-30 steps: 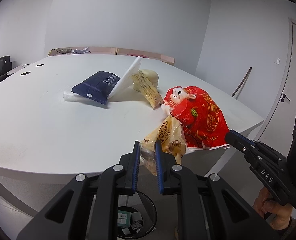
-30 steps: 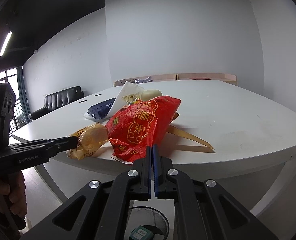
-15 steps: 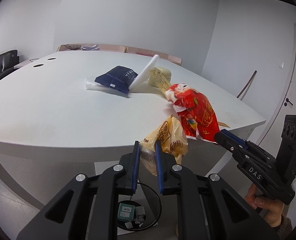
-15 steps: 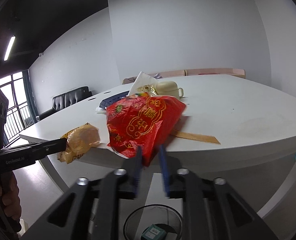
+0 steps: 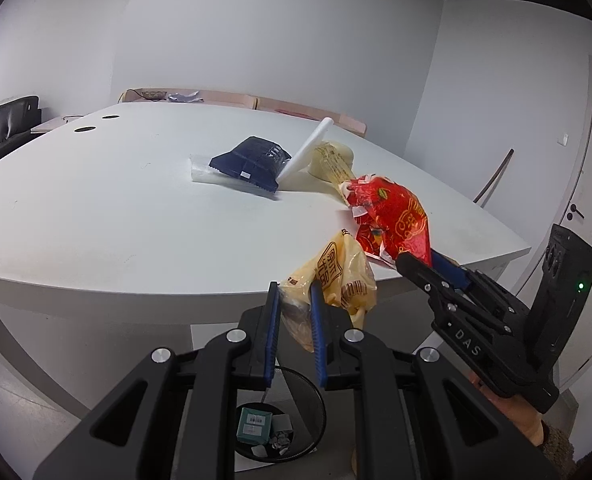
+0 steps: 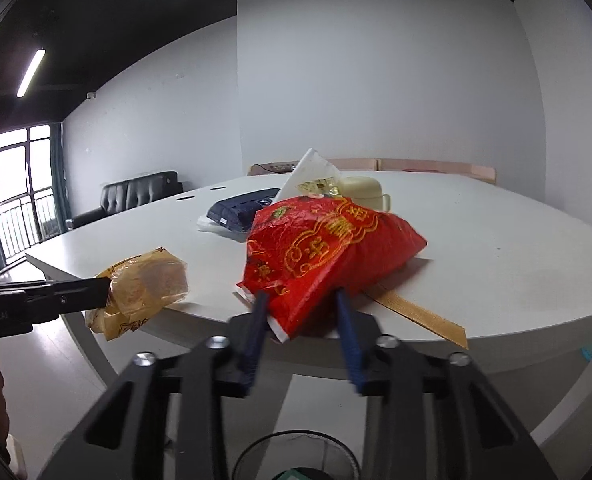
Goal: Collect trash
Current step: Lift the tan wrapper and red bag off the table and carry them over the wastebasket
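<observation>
My left gripper [image 5: 295,300] is shut on a yellow plastic bag [image 5: 338,280] and holds it off the white table's front edge, above a black wire bin [image 5: 274,416]. The bag also shows in the right wrist view [image 6: 144,284]. My right gripper [image 6: 302,300] is open, its fingers either side of the near corner of a red printed bag [image 6: 328,240] that lies on the table edge. The red bag shows in the left wrist view [image 5: 392,216], with the right gripper [image 5: 420,260] at its lower end.
On the white table [image 5: 96,208] lie a dark blue packet [image 5: 252,162], a white sheet [image 5: 306,148], a cream mug [image 6: 364,190] and a tan strip [image 6: 416,312]. The bin [image 6: 296,456] holds small boxes. A black sofa [image 6: 136,196] stands at the left.
My right gripper has opened and its fingers now straddle the red bag's corner. The left gripper has drawn back from the table with the yellow bag, the bin more in view below.
</observation>
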